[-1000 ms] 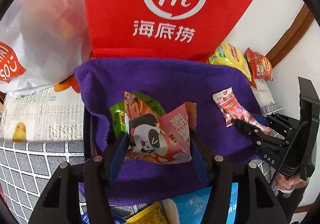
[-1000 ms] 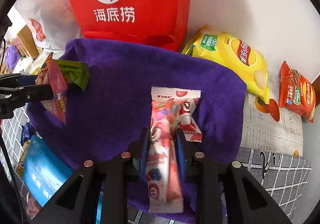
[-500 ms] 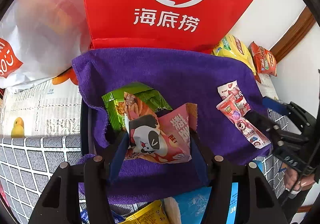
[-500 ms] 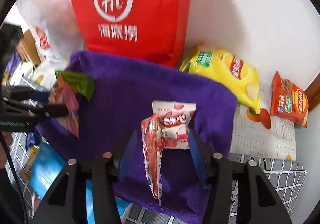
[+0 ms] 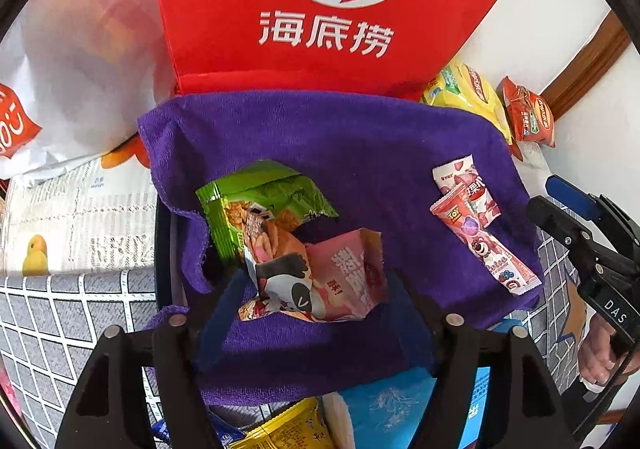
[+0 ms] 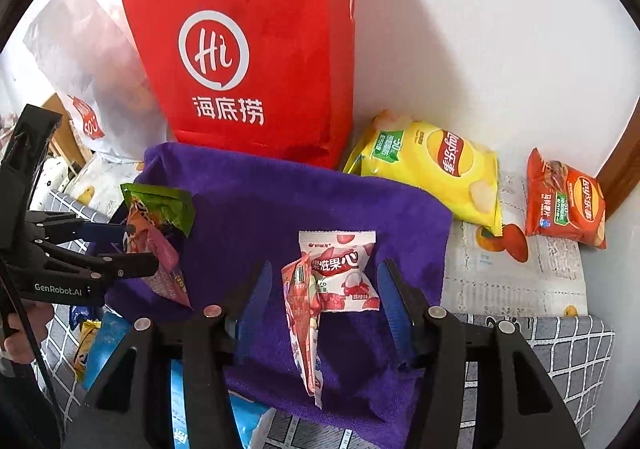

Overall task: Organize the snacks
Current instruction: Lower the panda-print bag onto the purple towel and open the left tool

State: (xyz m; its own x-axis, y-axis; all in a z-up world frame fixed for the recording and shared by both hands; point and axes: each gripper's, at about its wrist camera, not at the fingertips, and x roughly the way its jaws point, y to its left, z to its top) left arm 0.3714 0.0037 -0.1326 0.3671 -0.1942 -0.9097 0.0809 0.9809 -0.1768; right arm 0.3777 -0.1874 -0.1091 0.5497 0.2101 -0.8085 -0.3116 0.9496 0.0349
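A purple towel (image 5: 360, 153) (image 6: 248, 201) lies in front of a red bag (image 5: 320, 9) (image 6: 260, 49). On its left part rest a pink panda packet (image 5: 328, 281) and a green packet (image 5: 256, 205), stacked together. My left gripper (image 5: 316, 309) (image 6: 140, 247) straddles them; its jaws are opening and the pads stand clear of the packets. On the towel's right part lie a long pink stick packet (image 6: 304, 321) (image 5: 480, 245) and a white lychee sweet packet (image 6: 340, 269) (image 5: 460, 177). My right gripper (image 6: 324, 305) (image 5: 542, 195) is open around them without touching.
A yellow crisp bag (image 6: 432, 165) and an orange-red crisp bag (image 6: 564, 205) lie by the wall at the right. A white plastic bag (image 5: 72, 49) stands left of the red bag. Blue (image 5: 400, 401) and yellow (image 5: 288, 433) packets lie below the towel's near edge.
The right gripper opened, let go of the stick packet and lifted back a little. The left jaws widened and the panda and green packets settled onto the towel.
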